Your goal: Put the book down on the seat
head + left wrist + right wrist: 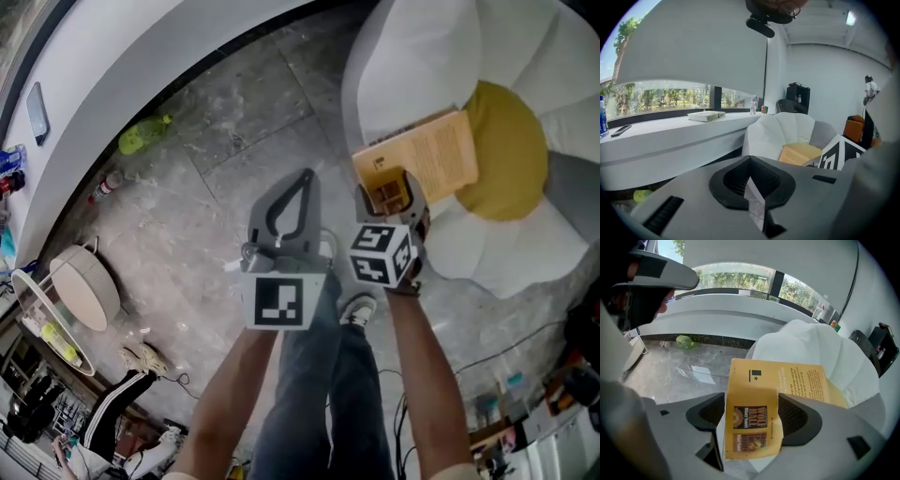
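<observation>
A tan paperback book (422, 159) lies on the white petal-shaped seat (422, 56), its far side against the yellow centre cushion (511, 150). My right gripper (389, 192) is at the book's near corner. In the right gripper view the book (787, 380) lies over the seat (806, 348) and its corner sits between the jaws of my right gripper (752, 413), which stand wide and do not press on it. My left gripper (302, 178) hovers over the floor left of the seat, jaws shut on nothing. The left gripper view shows its own shut tips (750, 159), with the book (799, 153) and seat (778, 131) beyond.
A curved white window ledge (94, 94) sweeps round the left. On the grey stone floor lie a green object (145, 133) and a small bottle (105, 186). A round stool (84, 286) and shoes (145, 356) are at lower left. Cables (506, 361) run at right.
</observation>
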A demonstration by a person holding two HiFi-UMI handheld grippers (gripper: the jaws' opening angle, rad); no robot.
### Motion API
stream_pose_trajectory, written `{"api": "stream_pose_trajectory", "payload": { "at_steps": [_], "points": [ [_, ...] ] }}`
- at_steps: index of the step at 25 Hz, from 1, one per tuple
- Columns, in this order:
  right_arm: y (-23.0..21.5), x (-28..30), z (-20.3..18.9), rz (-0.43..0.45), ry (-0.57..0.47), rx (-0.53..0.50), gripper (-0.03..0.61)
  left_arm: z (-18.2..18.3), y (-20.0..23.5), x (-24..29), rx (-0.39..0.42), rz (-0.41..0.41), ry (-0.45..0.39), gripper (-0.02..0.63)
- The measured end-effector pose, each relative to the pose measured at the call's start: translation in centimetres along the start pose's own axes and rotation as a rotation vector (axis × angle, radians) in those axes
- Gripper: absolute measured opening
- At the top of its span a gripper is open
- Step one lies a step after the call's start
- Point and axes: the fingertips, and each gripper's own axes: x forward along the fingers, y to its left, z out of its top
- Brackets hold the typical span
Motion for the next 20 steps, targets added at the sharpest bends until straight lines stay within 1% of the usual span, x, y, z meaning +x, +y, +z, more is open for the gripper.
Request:
{"api": "stream_pose_trajectory", "payload": {
  "at_steps": [2,5,8,11,13,17,20],
  "points": [
    [0.3,-0.4,-0.3,0.015,0.000,0.022,0.348,-0.1,-0.2,-0.3,0.005,-0.002,0.003,0.006],
    [0.2,-1.5,0.3,0.027,-0.029,0.095,0.348,0.4,-0.2,-0.6,0.018,0.001,0.008,0.006],
    [-0.8,-3.4,1.8,0.009,-0.085,0.128,0.348,2.1,-0.5,-1.0,0.049,0.002,-0.009,0.006],
    [-1.8,-5.8,3.4,0.002,-0.144,0.138,0.345,4.2,-0.9,-1.8,0.039,0.011,-0.030,0.006],
    [-2.6,-7.4,4.0,-0.011,-0.167,0.148,0.266,5.7,-1.5,-2.5,0.065,0.005,-0.033,0.006],
    [-4.5,-11.0,4.9,-0.041,-0.187,0.199,0.162,9.2,-3.0,-4.1,0.099,-0.003,-0.072,0.006],
    [-6.5,-14.4,5.5,-0.073,-0.206,0.283,0.088,12.2,-4.5,-5.6,0.137,-0.017,-0.094,0.006]
  ]
}}
